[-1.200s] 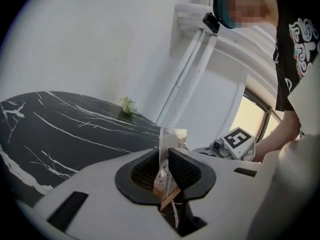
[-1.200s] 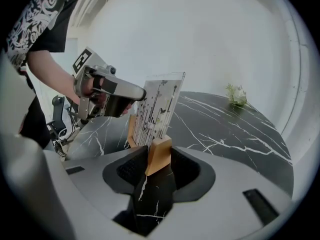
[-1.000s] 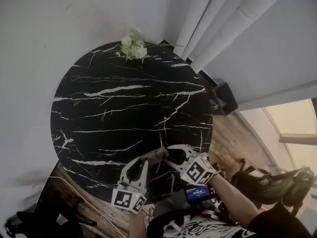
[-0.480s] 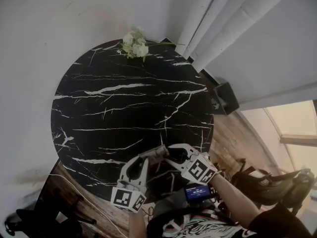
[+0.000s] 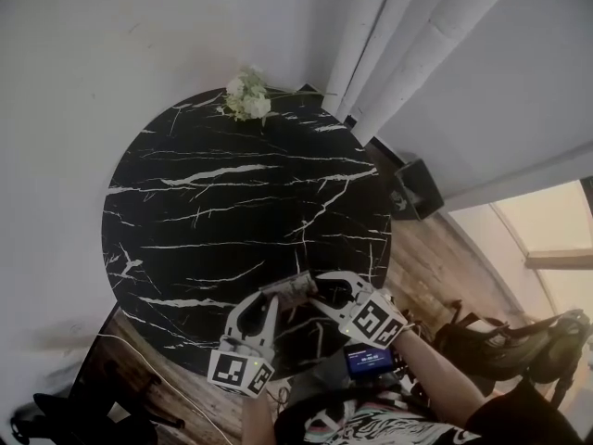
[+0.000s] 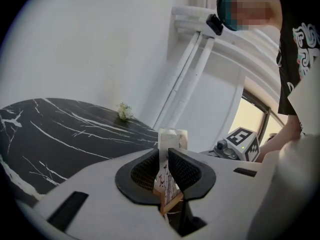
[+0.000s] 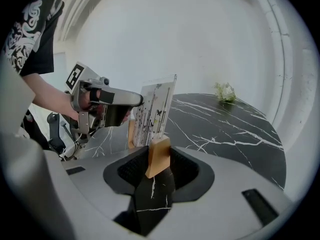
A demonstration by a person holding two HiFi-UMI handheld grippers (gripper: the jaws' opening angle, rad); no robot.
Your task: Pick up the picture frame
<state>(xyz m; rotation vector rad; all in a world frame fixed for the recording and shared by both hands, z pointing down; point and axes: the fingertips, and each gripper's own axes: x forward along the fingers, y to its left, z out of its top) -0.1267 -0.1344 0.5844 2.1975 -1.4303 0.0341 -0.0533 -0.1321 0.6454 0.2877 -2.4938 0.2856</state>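
The picture frame (image 5: 289, 290), a clear panel with a print set in pale wooden feet, hangs just above the near edge of the round black marble table (image 5: 232, 202). My left gripper (image 5: 271, 298) is shut on the panel's edge; in the left gripper view the panel (image 6: 168, 183) is pinched between the dark pads. My right gripper (image 5: 324, 291) comes from the right, its jaws closing, and a wooden foot (image 7: 158, 156) is wedged between its pads. The upright panel (image 7: 155, 113) rises above that foot, with the left gripper (image 7: 107, 104) behind it.
A small bunch of white flowers (image 5: 245, 97) lies at the table's far edge against the white wall. White curtain folds (image 5: 408, 35) hang at the right, with a black box (image 5: 414, 185) on the wooden floor below. Dark bags (image 5: 505, 341) lie at the lower right.
Both grippers and the frame stay in place near the table's front edge. Only the head view has shifted a little.
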